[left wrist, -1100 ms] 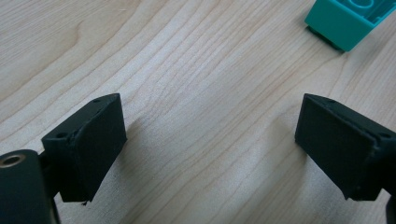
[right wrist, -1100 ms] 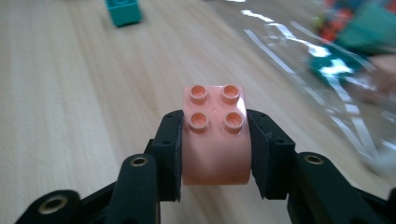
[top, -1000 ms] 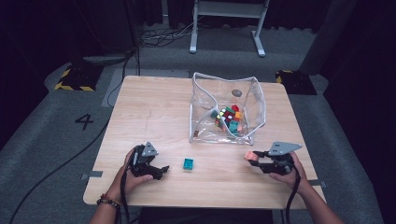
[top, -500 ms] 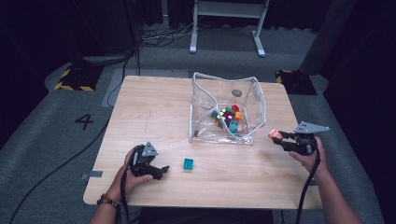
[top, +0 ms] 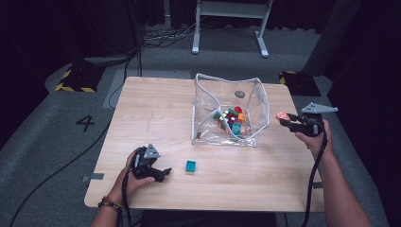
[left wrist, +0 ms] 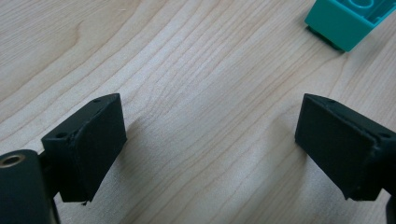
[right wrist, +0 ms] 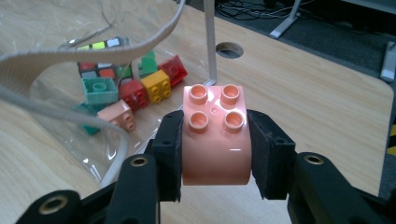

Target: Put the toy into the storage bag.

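Observation:
A salmon-pink brick (right wrist: 215, 135) with four studs sits clamped in my right gripper (right wrist: 215, 149), held in the air beside the right wall of a clear plastic bag (top: 250, 99). From above, that gripper (top: 285, 118) hovers near the table's right edge with the pink brick (top: 282, 115) at its tip. The bag holds several coloured bricks (top: 231, 120) and a puzzle cube (right wrist: 100, 56). My left gripper (top: 163, 174) rests open on the wood near the front left. A teal brick (top: 190, 166) lies just right of it, and the teal brick (left wrist: 348, 21) shows beyond my spread jaws.
The wooden table (top: 156, 109) has a round cable hole (top: 239, 94) behind the bag. The bag's grey zip band (right wrist: 56, 56) curls across the right gripper view. A metal stand (top: 229, 9) and cables lie on the floor beyond the table.
My right gripper has lifted the pink brick from the front right and carried it back, up beside the bag's right wall. The left gripper and teal brick stay put.

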`<state>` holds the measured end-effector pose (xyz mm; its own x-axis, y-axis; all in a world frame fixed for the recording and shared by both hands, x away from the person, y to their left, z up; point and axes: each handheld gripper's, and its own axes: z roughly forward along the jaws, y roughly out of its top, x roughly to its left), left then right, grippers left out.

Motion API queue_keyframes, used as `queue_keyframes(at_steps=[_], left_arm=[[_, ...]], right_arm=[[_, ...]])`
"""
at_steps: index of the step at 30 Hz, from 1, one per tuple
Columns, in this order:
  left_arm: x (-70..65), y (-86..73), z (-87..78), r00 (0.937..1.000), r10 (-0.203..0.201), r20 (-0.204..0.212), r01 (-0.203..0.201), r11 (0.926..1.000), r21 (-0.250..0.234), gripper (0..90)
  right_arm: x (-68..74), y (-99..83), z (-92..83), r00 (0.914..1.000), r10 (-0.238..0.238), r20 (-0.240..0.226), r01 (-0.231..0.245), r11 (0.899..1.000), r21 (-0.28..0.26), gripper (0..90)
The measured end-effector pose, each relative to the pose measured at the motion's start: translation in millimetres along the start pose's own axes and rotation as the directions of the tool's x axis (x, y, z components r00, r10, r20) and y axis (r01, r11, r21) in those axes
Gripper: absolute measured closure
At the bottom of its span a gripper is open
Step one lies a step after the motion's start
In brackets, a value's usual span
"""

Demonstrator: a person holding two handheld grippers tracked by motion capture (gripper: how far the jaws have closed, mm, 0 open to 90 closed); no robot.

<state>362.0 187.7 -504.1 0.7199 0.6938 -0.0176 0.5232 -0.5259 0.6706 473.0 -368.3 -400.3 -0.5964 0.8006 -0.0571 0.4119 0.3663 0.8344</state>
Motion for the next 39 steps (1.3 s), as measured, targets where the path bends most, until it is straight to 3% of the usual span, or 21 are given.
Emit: queue_keyframes(at_steps=[6, 13, 25, 34, 39], left_arm=[[0.1, 0.0, -0.1, 1.0, 0.0, 0.002, 0.0, 1.0, 0.001, 8.9], [0.0, 0.0, 0.0, 1.0, 0.0, 0.0, 0.0, 1.0, 0.0, 8.9], [0.1, 0.0, -0.1, 1.0, 0.0, 0.002, 0.0, 1.0, 0.001, 8.8], [0.1, 0.0, -0.1, 1.0, 0.0, 0.002, 0.0, 1.0, 0.001, 8.9], [0.0, 0.0, 0.0, 1.0, 0.0, 0.0, 0.0, 1.0, 0.0, 8.9]], right_arm=[[0.2, 21.5, 0.6, 0.9997, -0.024, 0.002, 0.024, 1.0, -0.012, 59.3], [1.0, 53.0, -14.1, 0.9983, -0.056, -0.013, 0.056, 0.996, -0.064, 59.3], [26.1, 107.0, -34.0, 0.9868, -0.15, -0.062, 0.141, 0.982, -0.126, 59.3], [62.3, 126.3, -33.2, 0.9617, -0.24, -0.134, 0.216, 0.962, -0.168, 59.3], [84.3, 133.4, -25.2, 0.9342, -0.3, -0.193, 0.268, 0.948, -0.172, 59.3]])
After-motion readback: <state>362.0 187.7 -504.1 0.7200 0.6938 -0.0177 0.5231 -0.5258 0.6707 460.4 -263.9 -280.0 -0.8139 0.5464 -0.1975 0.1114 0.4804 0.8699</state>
